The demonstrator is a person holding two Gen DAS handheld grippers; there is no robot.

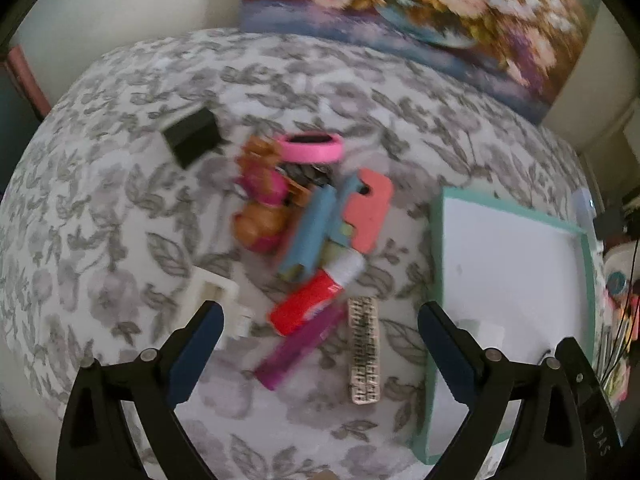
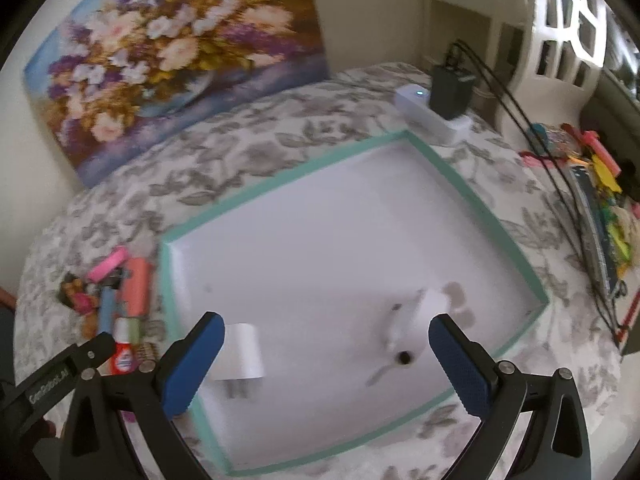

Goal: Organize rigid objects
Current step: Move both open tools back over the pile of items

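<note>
early on. tray [image 2: 472, 200] on the table [image 1: 120, 200] has just 2 white bits: charger plug [image 2: 242, 350] & a blurry white gadget [image 2: 412, 320]. pile [image 1: 308, 220] beside tray not yet sorted, approx 10 items. left claw [image 1: 320, 344] & right claw [image 2: 326, 354] both wide, holding nothing.

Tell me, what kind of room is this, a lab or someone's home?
Most likely a home. A leaf-patterned tablecloth covers the table, a flower painting leans against the wall, and small household bits like a red tube lie beside a teal-rimmed tray.
</note>
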